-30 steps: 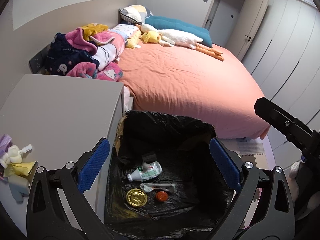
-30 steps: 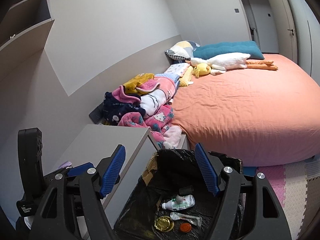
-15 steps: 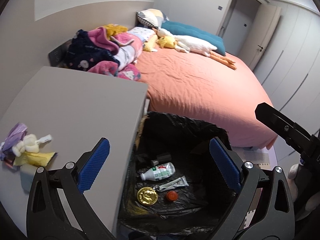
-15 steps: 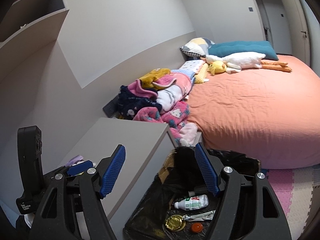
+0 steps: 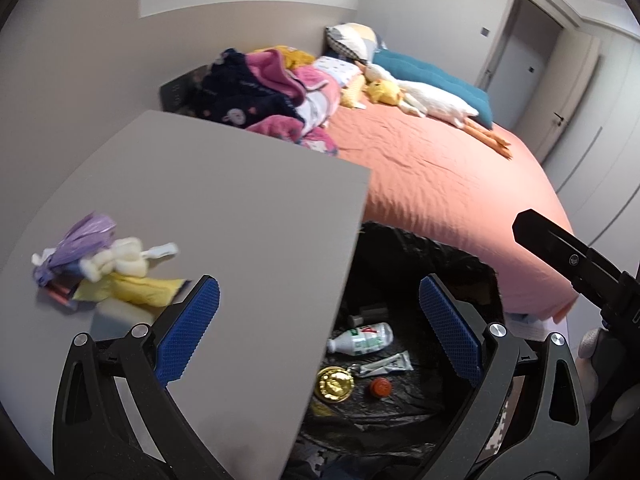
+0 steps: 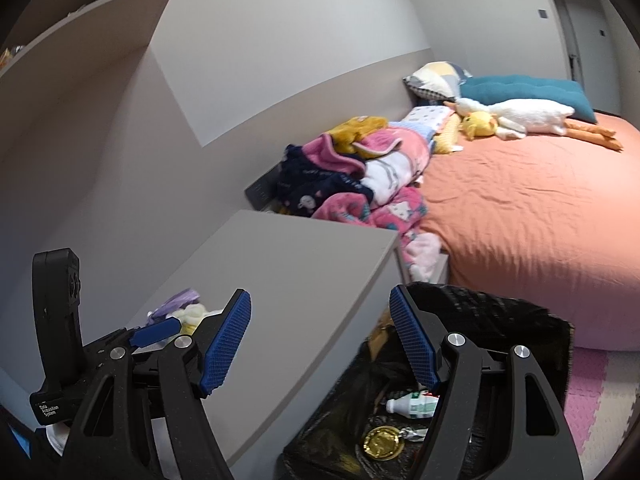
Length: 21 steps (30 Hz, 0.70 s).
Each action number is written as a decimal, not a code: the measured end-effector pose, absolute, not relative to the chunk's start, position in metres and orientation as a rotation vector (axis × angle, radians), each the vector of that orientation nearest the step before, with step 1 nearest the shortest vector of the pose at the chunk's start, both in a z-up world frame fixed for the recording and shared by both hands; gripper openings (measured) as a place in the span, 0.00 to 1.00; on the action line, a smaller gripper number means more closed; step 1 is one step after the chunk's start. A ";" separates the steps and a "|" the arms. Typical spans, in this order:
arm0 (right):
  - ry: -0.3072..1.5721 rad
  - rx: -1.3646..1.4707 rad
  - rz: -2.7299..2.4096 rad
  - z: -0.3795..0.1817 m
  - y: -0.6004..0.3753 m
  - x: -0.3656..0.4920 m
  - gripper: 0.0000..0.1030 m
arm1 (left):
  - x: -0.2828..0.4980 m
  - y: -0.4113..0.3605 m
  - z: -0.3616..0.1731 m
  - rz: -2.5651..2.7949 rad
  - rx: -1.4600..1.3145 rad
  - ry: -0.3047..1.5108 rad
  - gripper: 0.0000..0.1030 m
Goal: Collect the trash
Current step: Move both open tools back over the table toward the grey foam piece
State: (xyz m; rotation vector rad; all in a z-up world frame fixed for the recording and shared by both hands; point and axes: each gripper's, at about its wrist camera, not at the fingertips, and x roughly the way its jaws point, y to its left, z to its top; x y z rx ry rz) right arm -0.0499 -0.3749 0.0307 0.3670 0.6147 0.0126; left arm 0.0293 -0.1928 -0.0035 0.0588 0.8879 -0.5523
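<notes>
A bin lined with a black bag (image 5: 460,256) stands between a grey cabinet (image 5: 224,216) and the bed. In it lie a white plastic bottle (image 5: 360,334), a gold lid (image 5: 335,384), a squeezed tube (image 5: 384,364) and a small red cap (image 5: 381,387). A heap of trash (image 5: 104,268) lies on the cabinet top at the left: a purple wrapper, white tissue and yellow paper. My left gripper (image 5: 318,328) is open and empty over the cabinet's right edge. My right gripper (image 6: 320,340) is open and empty, above the cabinet edge and the bin (image 6: 480,312). The heap also shows in the right wrist view (image 6: 180,310).
An orange bed (image 5: 440,176) lies behind the bin, with piled pink and navy clothes (image 5: 272,92), pillows and a plush goose (image 5: 432,100). Wardrobe doors (image 5: 592,120) line the right wall. Pink foam floor mats (image 6: 588,396) lie right of the bin. A shelf (image 6: 80,28) hangs at upper left.
Both grippers have swung left, away from over the bin toward the cabinet top. The trash heap on the cabinet has come further into view. Both stay open and empty.
</notes>
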 end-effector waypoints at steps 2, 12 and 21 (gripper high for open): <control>0.627 0.358 0.038 0.029 -0.365 -0.043 0.70 | 0.032 -0.183 -0.005 -0.529 0.051 0.891 0.93; 0.667 0.348 0.120 0.018 -0.324 -0.015 0.70 | 0.040 -0.127 -0.017 -0.403 0.015 0.914 0.93; 0.714 0.319 0.172 0.008 -0.293 0.005 0.70 | 0.048 -0.087 -0.035 -0.319 -0.027 0.948 0.93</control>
